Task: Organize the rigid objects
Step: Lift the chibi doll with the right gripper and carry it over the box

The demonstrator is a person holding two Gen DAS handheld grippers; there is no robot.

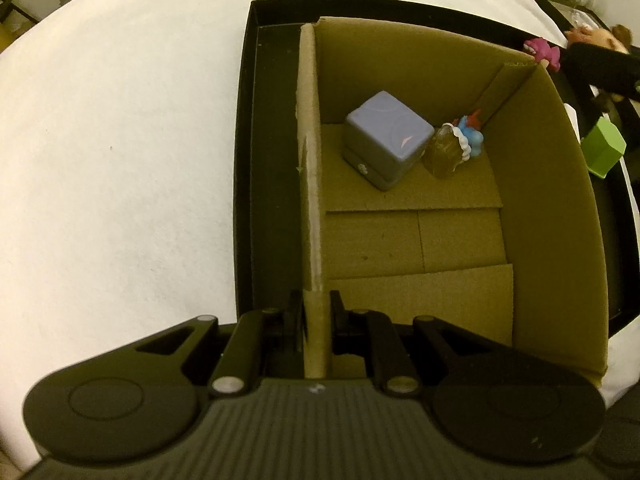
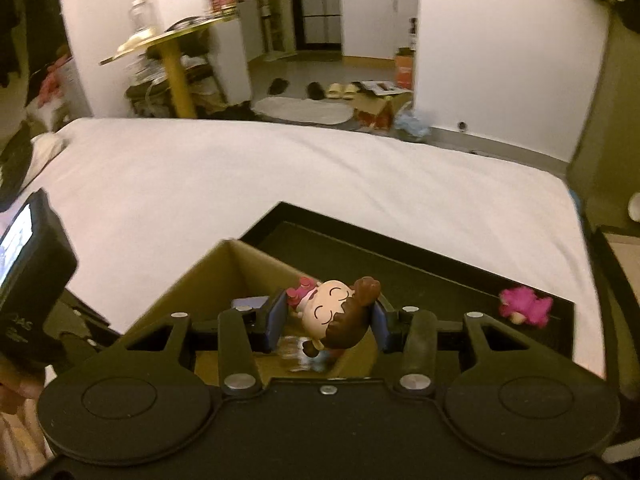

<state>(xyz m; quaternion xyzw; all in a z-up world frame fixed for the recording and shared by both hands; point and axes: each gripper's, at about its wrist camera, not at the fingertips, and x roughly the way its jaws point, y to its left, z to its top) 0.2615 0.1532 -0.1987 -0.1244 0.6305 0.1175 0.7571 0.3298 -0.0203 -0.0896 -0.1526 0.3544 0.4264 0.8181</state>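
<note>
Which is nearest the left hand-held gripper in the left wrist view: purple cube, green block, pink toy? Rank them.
From the left hand-held gripper, shut on the cardboard box wall:
1. purple cube, inside the box
2. green block, outside, right
3. pink toy, far right corner

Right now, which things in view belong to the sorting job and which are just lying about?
Part of the job:
- cardboard box, its wall clamped by the left tool
- doll figure in the right tool
- blue cube and small figure in the box
- pink toy, green block, black tray

Lying about:
- gold table
- slippers
</note>
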